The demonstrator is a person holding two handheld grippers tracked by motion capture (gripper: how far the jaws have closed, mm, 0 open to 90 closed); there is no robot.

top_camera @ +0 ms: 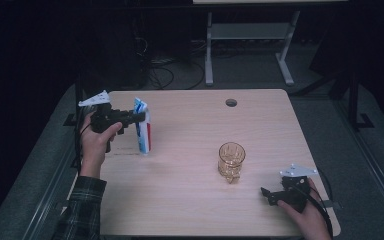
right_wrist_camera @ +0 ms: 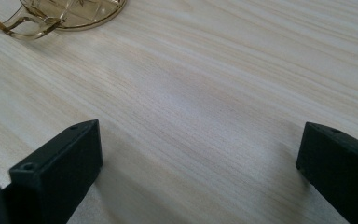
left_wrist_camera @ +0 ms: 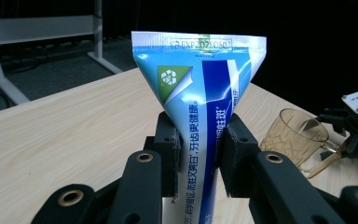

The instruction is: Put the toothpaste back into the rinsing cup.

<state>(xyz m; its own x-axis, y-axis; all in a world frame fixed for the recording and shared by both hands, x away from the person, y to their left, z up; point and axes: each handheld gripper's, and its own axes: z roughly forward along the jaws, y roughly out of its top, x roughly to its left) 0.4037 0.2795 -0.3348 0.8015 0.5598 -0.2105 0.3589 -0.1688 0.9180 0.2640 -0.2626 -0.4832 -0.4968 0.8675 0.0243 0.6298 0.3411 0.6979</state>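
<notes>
We've got the left tool [top_camera: 139, 118] clamped on a toothpaste tube [top_camera: 143, 126], pads squeezing its body approx mid-height; in the left gripper view the tube [left_wrist_camera: 200, 107] stands upright w/ its flat crimped end up, blue and white print, jaws pressed in on both sides. In the high view the tube sits at the desk's [top_camera: 190, 205] left side, cap end down near the wood; can't tell if it touches the desk or is lifted just off. The right tool [top_camera: 266, 194] rests low at the near right corner, jaws wide apart w/ nothing between them; the right gripper view shows bare desk between the two black jaws. An amber glass mug [top_camera: 231, 161] stands right of centre, well apart from the tube and near the right tool; its rim and handle [right_wrist_camera: 30, 25] show at that view's top left.

Progress, as we judge it: grasp on the tube is done. If the tube is meant for the mug, carrying it across, lowering it in and letting go are all left. Mug looks empty, untouched.
</notes>
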